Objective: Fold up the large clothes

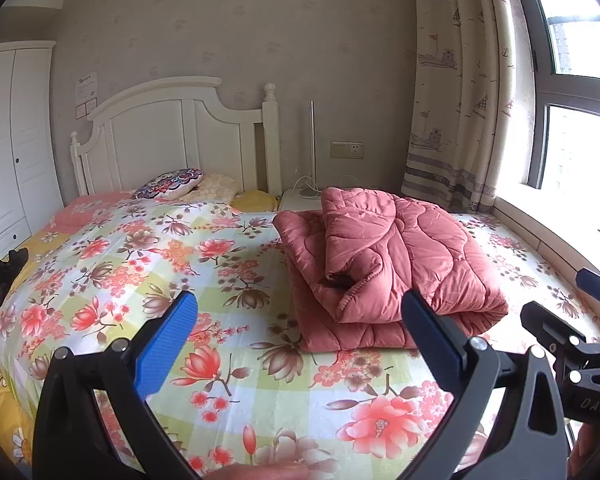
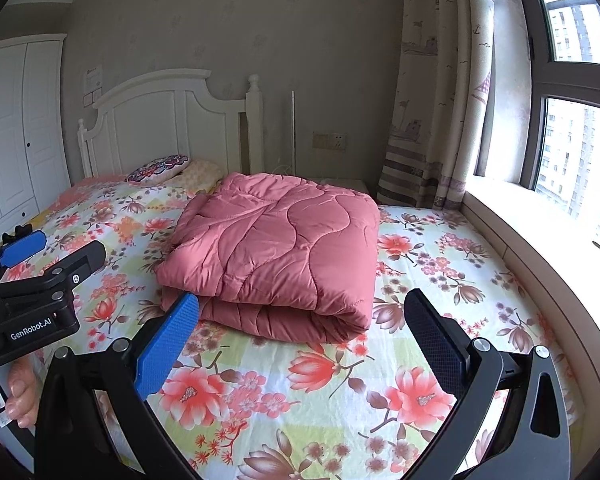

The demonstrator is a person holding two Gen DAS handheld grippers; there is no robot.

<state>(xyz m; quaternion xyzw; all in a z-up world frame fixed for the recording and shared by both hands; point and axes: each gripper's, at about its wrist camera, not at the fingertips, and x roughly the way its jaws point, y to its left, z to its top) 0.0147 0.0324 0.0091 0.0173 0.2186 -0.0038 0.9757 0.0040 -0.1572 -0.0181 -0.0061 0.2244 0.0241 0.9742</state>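
Both tools are held low over the near end of the bed (image 2: 284, 400). The left hand-held gripper (image 1: 300, 344) is seen with its fingers spread wide and nothing between them; the right hand-held gripper (image 2: 304, 344) is likewise spread apart and empty. Neither is touching any fabric.

Just ahead of the right hand-held gripper, and ahead and to the right of the left one, the pink quilt (image 2: 276, 248) is laid on the floral sheet, folded into a thick, roughly square bundle of several layers. Its near edge is a rounded fold. In the left wrist view the top layer is seen sitting askew, with a loose corner turned up and a small dark patch at it whose nature cannot be told. The folding is judged to be largely done; what may be left is squaring that top layer, or one further fold.

Farther on, two pillows (image 1: 172, 184) are set against the white headboard (image 1: 180, 128). A wardrobe (image 1: 8, 136) stands far left. To the right, a curtain (image 2: 432, 100) and a window (image 2: 572, 120) are seen. Nothing is found between the tools and the bundle.
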